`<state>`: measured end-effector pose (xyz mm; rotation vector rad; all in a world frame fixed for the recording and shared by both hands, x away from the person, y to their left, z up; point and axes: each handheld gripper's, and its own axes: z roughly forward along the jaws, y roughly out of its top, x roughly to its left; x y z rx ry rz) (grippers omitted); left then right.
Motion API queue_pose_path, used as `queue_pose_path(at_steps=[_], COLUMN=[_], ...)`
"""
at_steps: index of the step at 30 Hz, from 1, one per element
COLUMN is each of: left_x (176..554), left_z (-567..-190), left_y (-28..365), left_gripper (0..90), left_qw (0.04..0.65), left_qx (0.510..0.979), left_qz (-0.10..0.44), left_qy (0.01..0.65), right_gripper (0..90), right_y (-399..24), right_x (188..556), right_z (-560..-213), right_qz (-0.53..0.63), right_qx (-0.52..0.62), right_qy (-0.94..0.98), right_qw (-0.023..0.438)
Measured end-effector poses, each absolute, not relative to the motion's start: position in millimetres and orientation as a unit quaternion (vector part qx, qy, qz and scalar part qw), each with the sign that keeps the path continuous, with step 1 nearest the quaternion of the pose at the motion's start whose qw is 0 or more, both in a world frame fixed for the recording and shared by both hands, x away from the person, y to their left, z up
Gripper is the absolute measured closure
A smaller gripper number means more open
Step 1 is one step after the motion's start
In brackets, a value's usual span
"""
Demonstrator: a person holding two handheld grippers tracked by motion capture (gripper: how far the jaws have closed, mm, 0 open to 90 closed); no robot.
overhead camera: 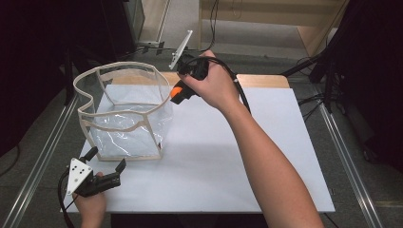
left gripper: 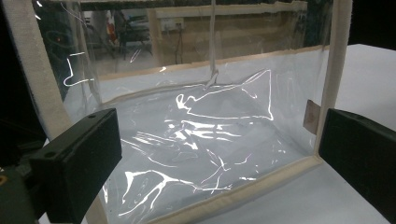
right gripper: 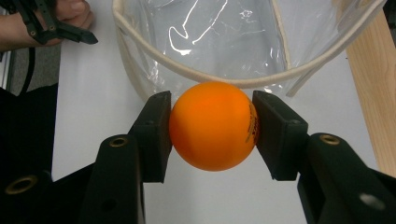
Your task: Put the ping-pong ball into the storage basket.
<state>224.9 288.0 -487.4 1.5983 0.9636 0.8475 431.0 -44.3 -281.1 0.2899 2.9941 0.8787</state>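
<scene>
Right gripper jaws clamp the orange ball just outside the clear bag's rim (likely drop-in next), left gripper jaws released near the bag on the surface.

Bag mouth open; sheet bare

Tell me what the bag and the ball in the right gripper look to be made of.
Clear bag: seemingly soft transparent plastic film, glossy, with creases and glare streaks; the cream edging looks like woven fabric tape. Orange ball: probably hard plastic, smooth and matte, with small print on one side, held in the right gripper.
</scene>
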Motion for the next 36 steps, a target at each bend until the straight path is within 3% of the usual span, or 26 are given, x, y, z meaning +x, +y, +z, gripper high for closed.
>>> queue_pose_path(at_steps=[36], left_x=[224.8], left_z=[-487.4], left_y=[288.4], left_gripper=[0.1], left_qw=[0.519], left_qx=[0.667], left_qz=[0.353], left_qy=[0.401], right_gripper=[47.7], right_y=[-23.7], right_x=[433.6], right_z=[-267.4], right_qz=[0.285], right_qx=[0.083], right_qy=[0.955], right_qw=[0.003])
